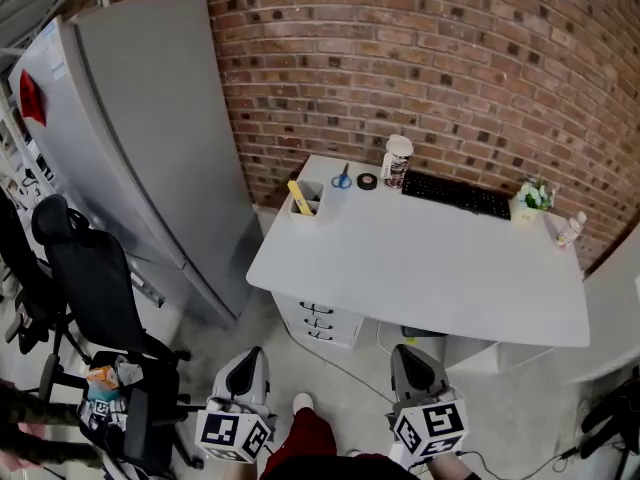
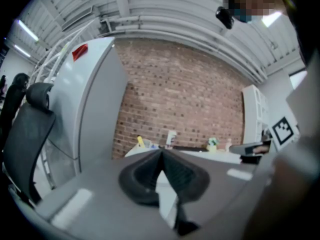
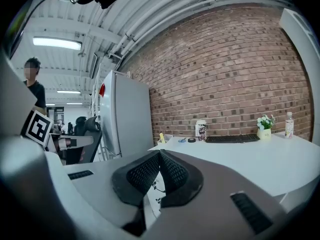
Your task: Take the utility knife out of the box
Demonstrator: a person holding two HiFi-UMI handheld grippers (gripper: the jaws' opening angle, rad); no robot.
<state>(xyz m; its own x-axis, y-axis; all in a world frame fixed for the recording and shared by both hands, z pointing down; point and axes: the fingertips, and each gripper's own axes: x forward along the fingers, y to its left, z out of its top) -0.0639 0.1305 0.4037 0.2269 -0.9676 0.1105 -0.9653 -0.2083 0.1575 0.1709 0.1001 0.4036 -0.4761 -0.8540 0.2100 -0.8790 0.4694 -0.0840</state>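
Head view: we're well short of desk (image 1: 430,268) | L gripper (image 1: 248,360) + R gripper (image 1: 413,358) both clenched, empty | knife (image 1: 299,195), yellow, stands in box (image 1: 309,206) at desk's far-left corner | nxt: close in, open R early, L steadies box, pull knife straight up.

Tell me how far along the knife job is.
Nothing done yet: the yellow utility knife stands in the box at the desk's far left corner. In hand: nothing; left gripper and right gripper are both shut and empty, short of the desk. Left: reach the box, grip the knife, lift it out.
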